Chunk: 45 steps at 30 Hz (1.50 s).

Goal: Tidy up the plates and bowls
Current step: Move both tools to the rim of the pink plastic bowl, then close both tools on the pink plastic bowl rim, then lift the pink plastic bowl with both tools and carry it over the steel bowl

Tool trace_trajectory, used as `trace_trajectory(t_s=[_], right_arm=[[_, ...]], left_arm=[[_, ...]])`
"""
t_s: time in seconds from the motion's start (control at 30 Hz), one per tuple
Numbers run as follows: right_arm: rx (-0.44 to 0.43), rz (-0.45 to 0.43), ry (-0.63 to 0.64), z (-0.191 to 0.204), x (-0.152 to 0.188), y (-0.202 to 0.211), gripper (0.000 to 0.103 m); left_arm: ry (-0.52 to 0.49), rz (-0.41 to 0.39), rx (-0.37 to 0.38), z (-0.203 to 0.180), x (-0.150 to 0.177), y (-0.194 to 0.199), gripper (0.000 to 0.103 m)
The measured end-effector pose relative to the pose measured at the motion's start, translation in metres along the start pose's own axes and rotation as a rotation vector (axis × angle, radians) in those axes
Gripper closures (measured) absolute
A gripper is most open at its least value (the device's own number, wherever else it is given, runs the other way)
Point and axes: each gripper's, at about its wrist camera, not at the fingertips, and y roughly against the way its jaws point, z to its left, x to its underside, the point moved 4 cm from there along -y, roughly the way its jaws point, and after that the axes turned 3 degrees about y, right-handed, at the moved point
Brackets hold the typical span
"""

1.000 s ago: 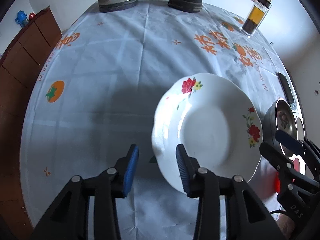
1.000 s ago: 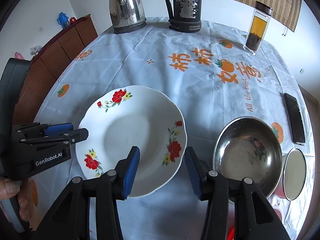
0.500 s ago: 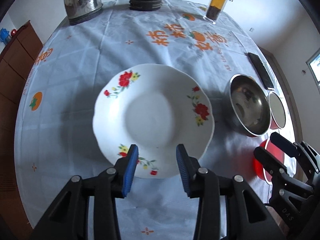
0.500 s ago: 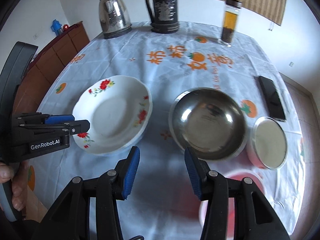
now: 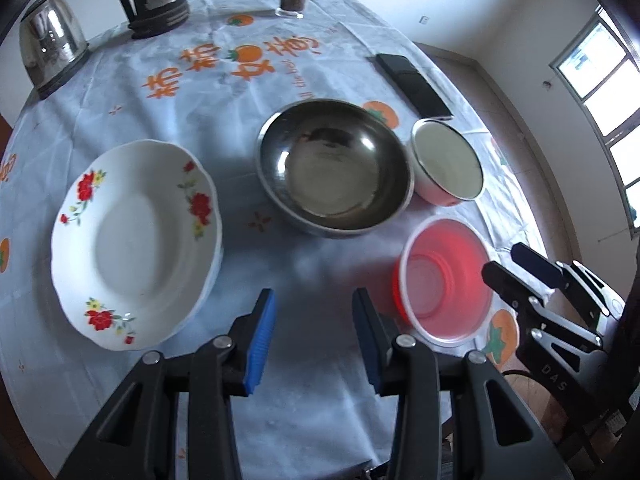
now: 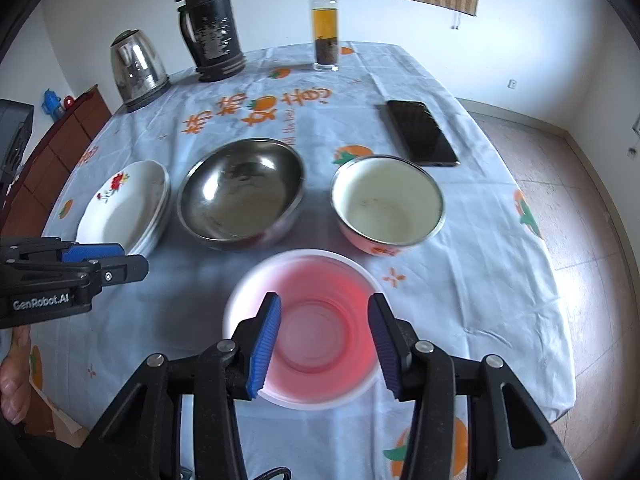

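Note:
On a round table with a white printed cloth stand a white flowered plate [image 5: 136, 240] [image 6: 124, 204], a steel bowl [image 5: 334, 168] [image 6: 240, 192], a pink enamel bowl with a white inside [image 5: 446, 160] [image 6: 388, 200] and a red plastic bowl [image 5: 444, 284] [image 6: 316, 344]. The plate seems to rest on other plates. My left gripper [image 5: 314, 320] [image 6: 116, 260] is open over bare cloth between the plate and the red bowl. Above the red bowl hangs my right gripper [image 6: 324, 332] [image 5: 520, 268]. Its jaws are closing, and its pads press on nothing.
A steel kettle [image 6: 138, 70], a black jug [image 6: 212, 24] and a glass tea bottle [image 6: 325, 28] stand at the far edge. A black phone [image 6: 422, 132] lies at the right. A wooden cabinet [image 6: 60, 148] stands left of the table. A hand [image 6: 12, 380] holds the left gripper.
Both grippers have swung right, away from the plate. The steel, enamel and red bowls have come into view, and the red bowl now lies under the right gripper.

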Motion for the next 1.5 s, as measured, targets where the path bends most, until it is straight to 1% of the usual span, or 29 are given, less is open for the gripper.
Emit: trace_trajectory(t_s=[0.07,0.13,0.33,0.4,0.47,0.6,0.67,0.83,0.9,1.0,1.03,1.07,1.1,1.17,1.37,1.5], right_arm=[[0.008,0.002,-0.015,-0.010,0.006,0.000,0.057],[0.011,0.009,-0.029,-0.018,0.010,-0.002,0.057],[0.020,0.015,-0.053,-0.036,0.018,-0.004,0.058],[0.021,0.022,-0.058,-0.041,0.020,-0.006,0.060],[0.014,0.033,-0.065,-0.044,0.022,-0.009,0.064],[-0.001,0.041,-0.069,-0.046,0.023,-0.012,0.065],[-0.006,0.044,-0.068,-0.047,0.024,-0.013,0.067],[-0.018,0.060,-0.073,-0.047,0.026,-0.018,0.071],[-0.025,0.066,-0.073,-0.046,0.026,-0.019,0.074],[-0.038,0.079,-0.067,-0.044,0.028,-0.023,0.077],[-0.043,0.086,-0.067,-0.043,0.029,-0.025,0.078],[-0.048,0.092,-0.069,-0.043,0.029,-0.027,0.082],[-0.055,0.097,-0.071,-0.042,0.030,-0.028,0.085],[-0.068,0.103,-0.076,-0.042,0.031,-0.030,0.092],[-0.090,0.104,-0.083,-0.040,0.031,-0.029,0.093],[-0.084,0.096,-0.069,-0.038,0.028,-0.026,0.093]], left_arm=[[-0.027,0.013,0.024,-0.015,0.001,-0.003,0.064],[-0.044,0.026,0.045,-0.026,0.001,-0.006,0.066],[-0.087,0.035,0.021,-0.046,0.002,-0.014,0.067],[-0.096,0.041,0.016,-0.050,0.003,-0.017,0.070],[-0.098,0.051,0.015,-0.053,0.003,-0.021,0.072],[-0.091,0.076,0.018,-0.055,0.005,-0.030,0.080],[-0.088,0.087,0.024,-0.055,0.005,-0.033,0.082],[-0.095,0.096,0.032,-0.059,0.006,-0.036,0.082],[-0.096,0.102,0.035,-0.059,0.007,-0.038,0.085],[-0.096,0.114,0.040,-0.059,0.007,-0.042,0.085],[-0.098,0.118,0.043,-0.059,0.007,-0.043,0.086],[-0.100,0.120,0.043,-0.059,0.008,-0.044,0.087],[-0.103,0.120,0.043,-0.059,0.008,-0.044,0.090],[-0.109,0.123,0.045,-0.060,0.010,-0.045,0.094],[-0.110,0.111,0.042,-0.058,0.008,-0.044,0.095],[-0.113,0.099,0.046,-0.056,0.007,-0.037,0.095]])
